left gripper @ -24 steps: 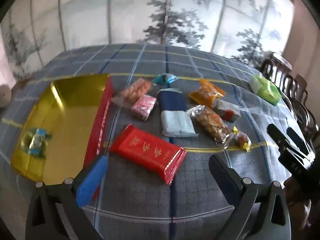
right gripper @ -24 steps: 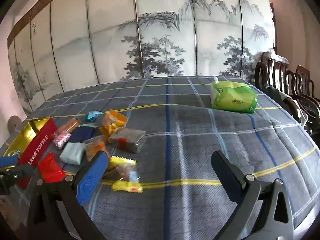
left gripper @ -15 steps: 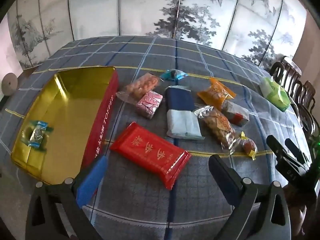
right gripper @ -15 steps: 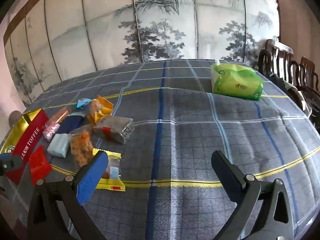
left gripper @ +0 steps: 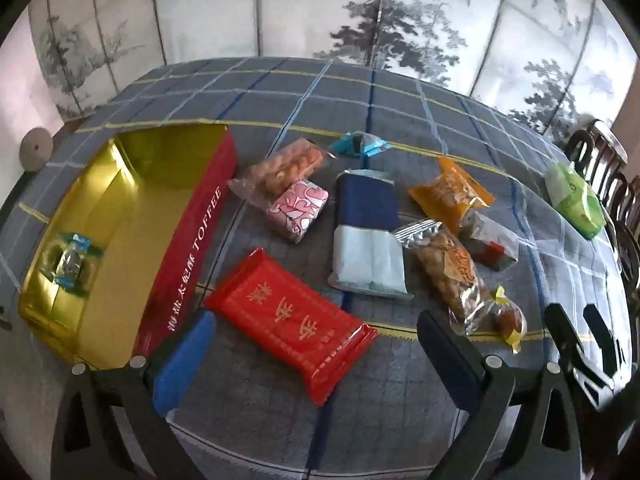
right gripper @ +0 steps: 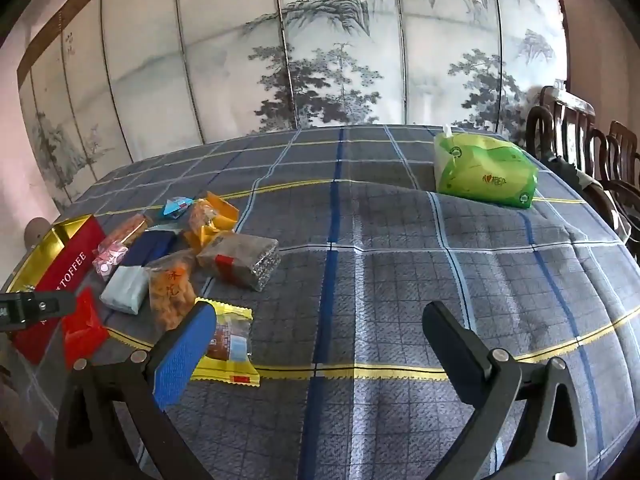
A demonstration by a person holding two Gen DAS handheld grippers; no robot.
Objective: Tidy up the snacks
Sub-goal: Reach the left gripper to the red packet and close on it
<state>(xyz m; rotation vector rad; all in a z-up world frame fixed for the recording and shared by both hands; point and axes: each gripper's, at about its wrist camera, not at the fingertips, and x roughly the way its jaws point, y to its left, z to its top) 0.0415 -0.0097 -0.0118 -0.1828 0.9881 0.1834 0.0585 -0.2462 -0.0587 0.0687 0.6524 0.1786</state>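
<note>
While both pairs of jaws stand spread and empty, the next pick is best planned like this:
Box: the red-and-gold open toffee box sits by the table's left edge, one wrapped sweet inside.
Left gripper: jaws wide, poised over the flat red foil packet; straddle its short width, pinch gently.
Loose snacks: the navy-and-white packet and clear nut bag lie mid-table.
Right gripper: jaws wide, nearest the yellow-edged sweet.
Risk: slippery foil may slide, I judge.
</note>
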